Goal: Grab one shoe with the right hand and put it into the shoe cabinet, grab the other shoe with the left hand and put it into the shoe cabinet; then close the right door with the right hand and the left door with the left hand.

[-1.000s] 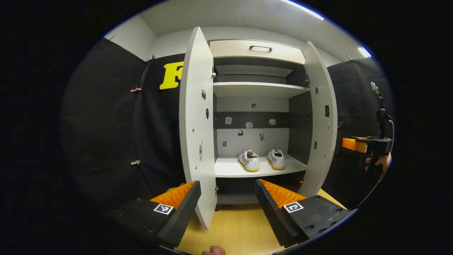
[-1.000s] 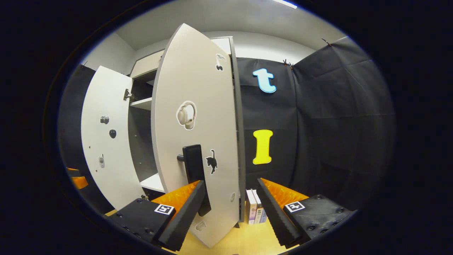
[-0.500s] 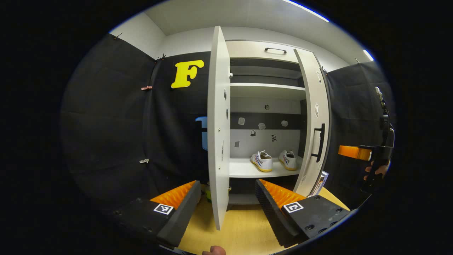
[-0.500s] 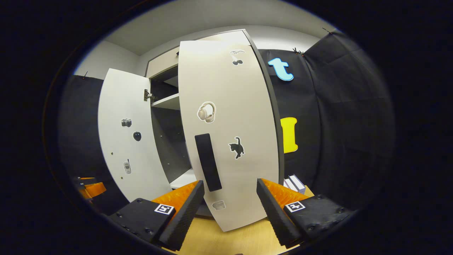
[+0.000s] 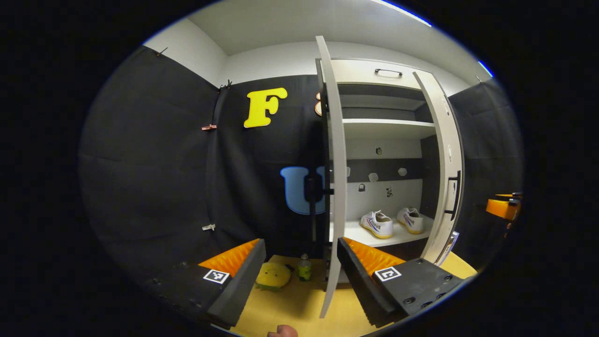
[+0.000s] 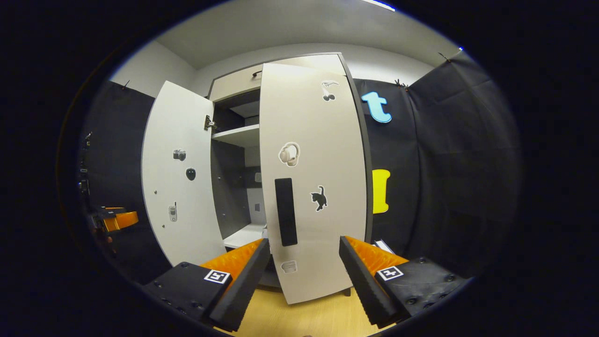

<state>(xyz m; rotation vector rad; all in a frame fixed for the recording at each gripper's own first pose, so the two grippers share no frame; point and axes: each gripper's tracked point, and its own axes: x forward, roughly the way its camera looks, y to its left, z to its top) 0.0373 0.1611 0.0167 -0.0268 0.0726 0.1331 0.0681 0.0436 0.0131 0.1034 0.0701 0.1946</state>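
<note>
While both shoes (image 5: 378, 224) sit side by side on the lower shelf (image 5: 360, 235) of the shoe cabinet (image 5: 374, 75), neither door is closed. Seen from the left gripper view, the left door (image 5: 335, 187) stands edge-on, swung well out, with the left hand-held gripper (image 5: 299, 262) released, its fingers spread wide and holding nothing, one on each side of the door's lower edge without touching it. On the yellow floor (image 5: 299, 304) beside that door lie a yellow plush toy (image 5: 273, 276) and a small bottle (image 5: 304, 267). Seen from the right gripper view, the right door (image 6: 313, 187) faces the camera, partly closed, its black handle (image 6: 286, 211) above the right hand-held gripper (image 6: 304, 267), which is also released and empty. The other gripper shows far off at each view's edge.
</note>
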